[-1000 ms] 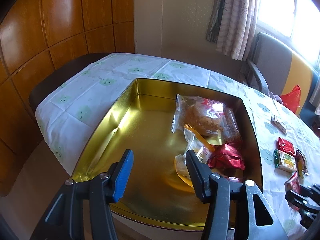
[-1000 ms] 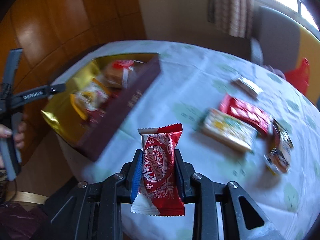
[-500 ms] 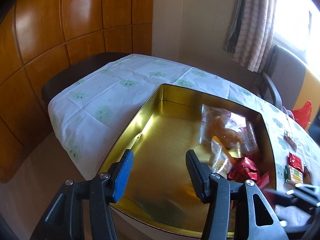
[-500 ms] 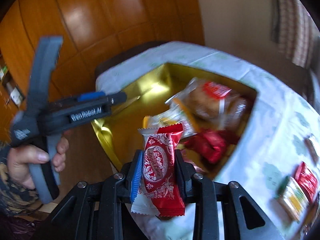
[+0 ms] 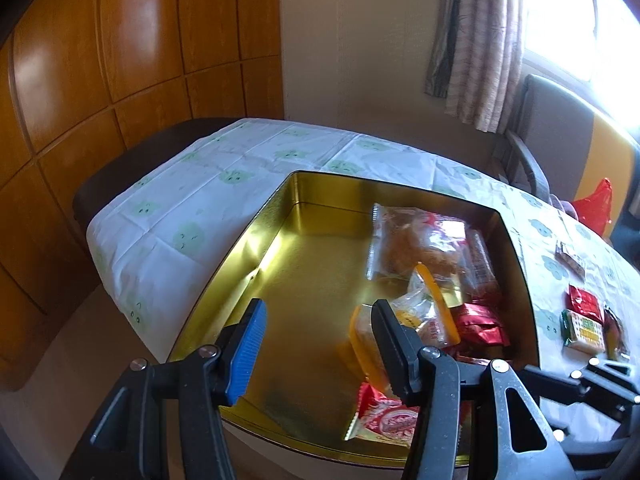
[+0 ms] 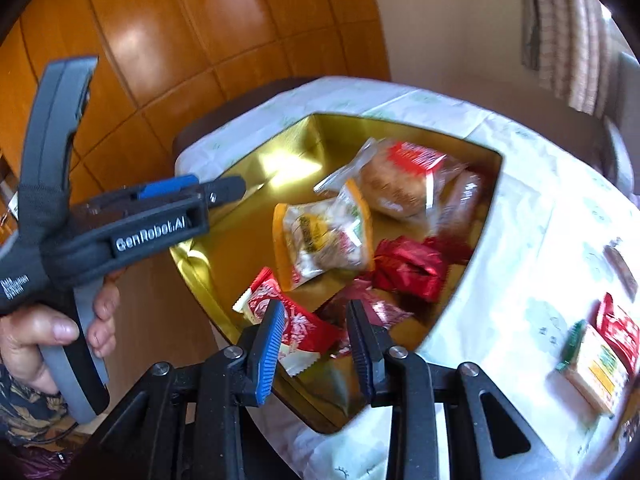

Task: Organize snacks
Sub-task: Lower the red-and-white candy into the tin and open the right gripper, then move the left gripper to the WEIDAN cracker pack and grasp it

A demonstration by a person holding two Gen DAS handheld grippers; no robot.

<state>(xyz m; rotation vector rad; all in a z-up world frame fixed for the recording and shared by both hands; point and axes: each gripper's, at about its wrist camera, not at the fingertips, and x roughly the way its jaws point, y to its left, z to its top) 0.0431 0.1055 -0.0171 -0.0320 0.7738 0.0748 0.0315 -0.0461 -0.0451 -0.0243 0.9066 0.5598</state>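
A gold tin (image 5: 312,280) (image 6: 224,236) sits on the table and holds several wrapped snacks. A red-and-white snack packet (image 6: 296,326) (image 5: 384,420) lies in the tin's near corner, just beyond my right gripper (image 6: 316,328), which is open and empty above it. My left gripper (image 5: 316,332) is open and empty over the tin's near edge; it shows in the right wrist view (image 6: 188,200) at the left, held in a hand. Clear bread packets (image 5: 416,244) (image 6: 400,180) and red foil packets (image 5: 480,324) (image 6: 408,268) fill the tin's right side.
The table has a white cloth with green prints (image 5: 192,204). Loose snacks lie on it right of the tin: a green-and-yellow packet (image 5: 582,330) (image 6: 596,364), red packets (image 5: 584,304) (image 6: 618,326), a dark one (image 5: 570,254). A chair (image 5: 560,136) stands behind.
My right gripper carried the red-and-white packet from the table over to the tin, opened, and the packet now lies in the tin. The left gripper drew back slightly, still open.
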